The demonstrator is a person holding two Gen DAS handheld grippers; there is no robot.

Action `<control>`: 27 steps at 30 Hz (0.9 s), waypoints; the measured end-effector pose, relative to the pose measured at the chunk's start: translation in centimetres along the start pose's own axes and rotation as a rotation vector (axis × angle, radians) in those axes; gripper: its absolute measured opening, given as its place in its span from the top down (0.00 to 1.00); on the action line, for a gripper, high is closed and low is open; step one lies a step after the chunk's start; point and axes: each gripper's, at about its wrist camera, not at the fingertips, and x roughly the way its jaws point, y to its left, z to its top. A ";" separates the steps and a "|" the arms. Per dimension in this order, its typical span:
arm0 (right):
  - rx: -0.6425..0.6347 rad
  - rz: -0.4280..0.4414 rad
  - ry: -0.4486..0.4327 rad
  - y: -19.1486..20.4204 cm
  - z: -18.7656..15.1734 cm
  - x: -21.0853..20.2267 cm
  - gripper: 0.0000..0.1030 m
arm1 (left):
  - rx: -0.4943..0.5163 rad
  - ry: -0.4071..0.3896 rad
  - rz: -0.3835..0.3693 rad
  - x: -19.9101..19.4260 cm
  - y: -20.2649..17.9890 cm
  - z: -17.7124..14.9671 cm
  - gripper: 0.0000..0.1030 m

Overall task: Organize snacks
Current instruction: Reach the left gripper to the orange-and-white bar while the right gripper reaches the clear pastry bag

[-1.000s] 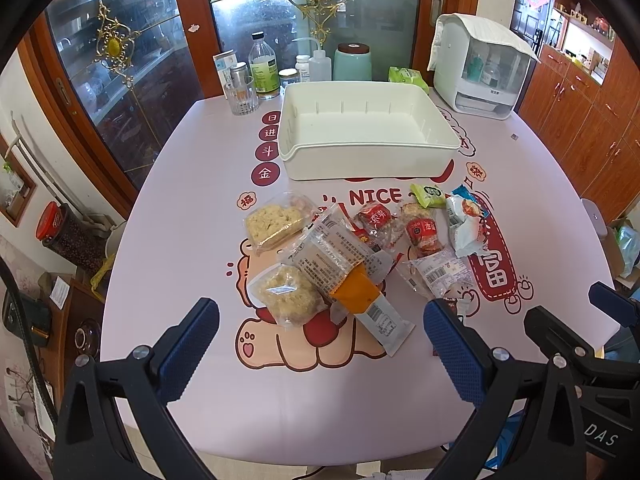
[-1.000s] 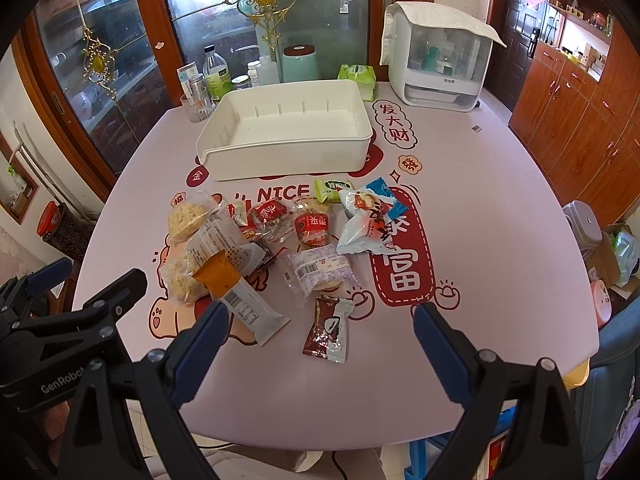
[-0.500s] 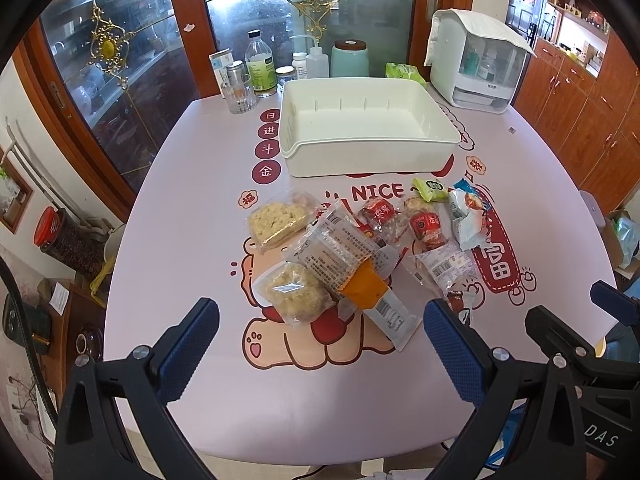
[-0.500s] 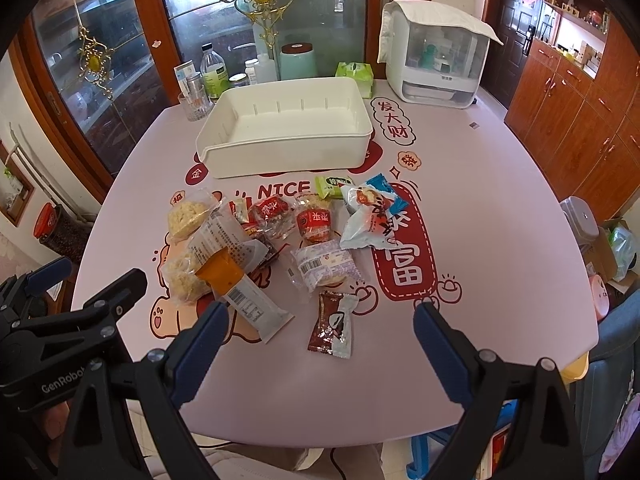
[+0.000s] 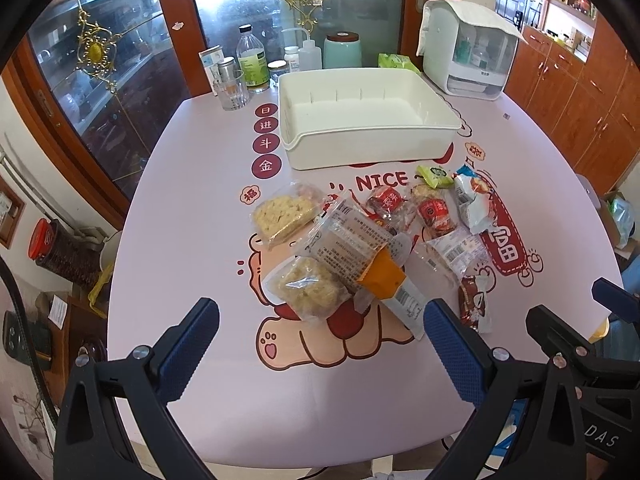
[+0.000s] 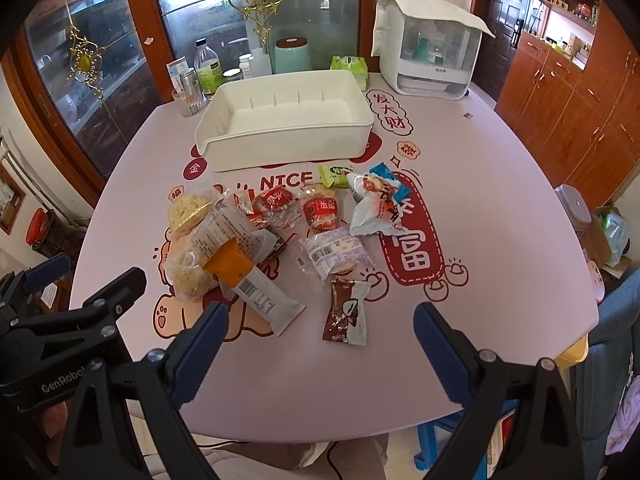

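An empty white bin stands at the far side of the pink table. Several snack packets lie in a heap before it: two clear bags of yellow puffs, an orange-and-white bar, red-labelled cakes, a blue-white bag, a green packet and a brown packet. My left gripper is open and empty above the near table edge. My right gripper is open and empty, near the brown packet.
Bottles, jars and a glass stand at the back left of the table. A white appliance stands at the back right, a green tissue pack beside it. Wooden cabinets line the right wall.
Both grippers have moved forward a little toward the snack heap. Both stay open. No snack has moved.
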 end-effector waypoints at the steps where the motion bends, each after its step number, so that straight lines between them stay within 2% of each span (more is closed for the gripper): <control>1: 0.003 -0.001 0.003 0.1 -0.1 0.1 0.08 | 0.005 0.003 -0.003 0.2 0.1 -0.1 0.01; 10: 0.069 0.047 0.028 -0.4 -1.1 1.7 0.08 | 0.025 0.078 -0.078 3.3 0.9 -0.3 0.01; 18: 0.116 -0.032 0.008 -3.9 -1.9 3.1 0.08 | 0.052 0.103 -0.085 6.3 1.8 -0.6 0.01; 23: 0.167 -0.047 0.018 -7.2 -2.0 4.8 0.08 | -0.004 0.142 -0.154 8.1 2.2 -0.9 0.01; 27: 0.151 -0.058 0.031 -8.0 -1.6 6.6 0.08 | -0.049 0.177 -0.209 9.6 1.1 -1.3 0.01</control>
